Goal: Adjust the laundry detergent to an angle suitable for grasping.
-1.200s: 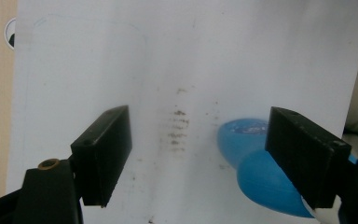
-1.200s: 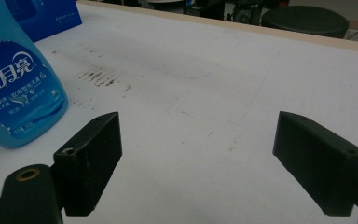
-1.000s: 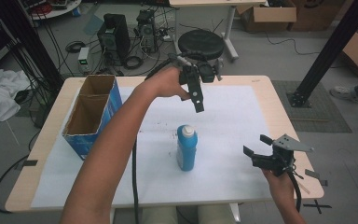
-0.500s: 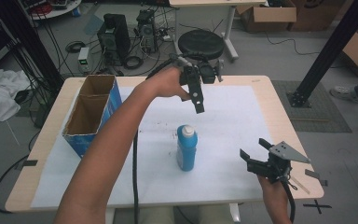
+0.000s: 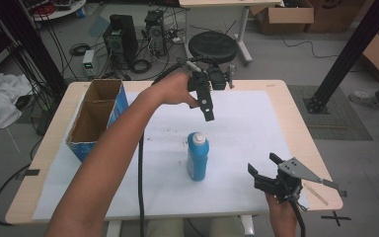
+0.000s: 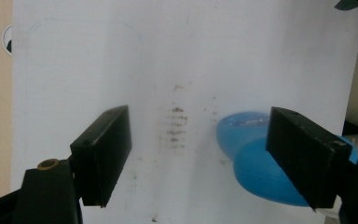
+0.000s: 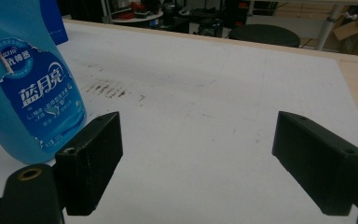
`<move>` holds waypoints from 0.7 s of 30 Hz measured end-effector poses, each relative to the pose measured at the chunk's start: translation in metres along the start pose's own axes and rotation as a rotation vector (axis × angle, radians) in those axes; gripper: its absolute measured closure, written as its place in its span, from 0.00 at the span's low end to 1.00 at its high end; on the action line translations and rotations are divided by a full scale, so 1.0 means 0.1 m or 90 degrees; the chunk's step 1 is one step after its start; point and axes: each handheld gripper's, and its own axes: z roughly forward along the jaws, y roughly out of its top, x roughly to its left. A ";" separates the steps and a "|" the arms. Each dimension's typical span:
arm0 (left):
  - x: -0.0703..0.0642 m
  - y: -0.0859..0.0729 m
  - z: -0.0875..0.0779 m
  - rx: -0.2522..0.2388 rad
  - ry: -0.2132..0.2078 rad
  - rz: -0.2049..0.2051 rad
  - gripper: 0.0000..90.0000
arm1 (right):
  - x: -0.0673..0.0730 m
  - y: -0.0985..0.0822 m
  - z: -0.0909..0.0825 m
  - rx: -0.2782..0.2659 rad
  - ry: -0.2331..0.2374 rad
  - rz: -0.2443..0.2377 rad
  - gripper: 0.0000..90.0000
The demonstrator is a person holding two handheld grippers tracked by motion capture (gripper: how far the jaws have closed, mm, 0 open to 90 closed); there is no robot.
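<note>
A blue detergent bottle (image 5: 197,159) with a white cap stands upright in the middle of the white sheet (image 5: 246,128). My left gripper (image 5: 208,116) hangs above the sheet just beyond the bottle and points down. Its jaws stand open over bare, stained paper, and the left gripper view shows the bottle (image 6: 254,168) at lower right, partly behind one jaw. My right gripper (image 5: 262,164) sits low near the front right of the table, open, to the right of the bottle. The right gripper view shows the bottle (image 7: 32,93) at its left, outside the open jaws, with nothing between them.
An open cardboard box (image 5: 96,116) with blue sides stands at the table's left. The table's front right corner (image 5: 333,197) lies close by my right hand. Behind the table are a black stool (image 5: 216,47) and computer cases on the floor. A black post (image 5: 348,54) rises at right.
My right gripper has slid left toward the bottle along the table's front. The left gripper and the bottle have stayed where they were.
</note>
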 end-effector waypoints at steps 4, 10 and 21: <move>-0.02 -0.04 -0.01 -0.002 0.001 0.002 0.26 | 0.11 0.00 -0.03 -0.007 -0.004 0.007 0.18; -0.05 -0.09 0.00 0.003 0.001 0.006 0.26 | 0.28 0.00 -0.03 -0.007 -0.008 0.006 0.18; -0.05 -0.16 0.01 0.003 -0.004 0.013 0.26 | 0.67 0.02 0.06 -0.009 0.005 0.004 0.18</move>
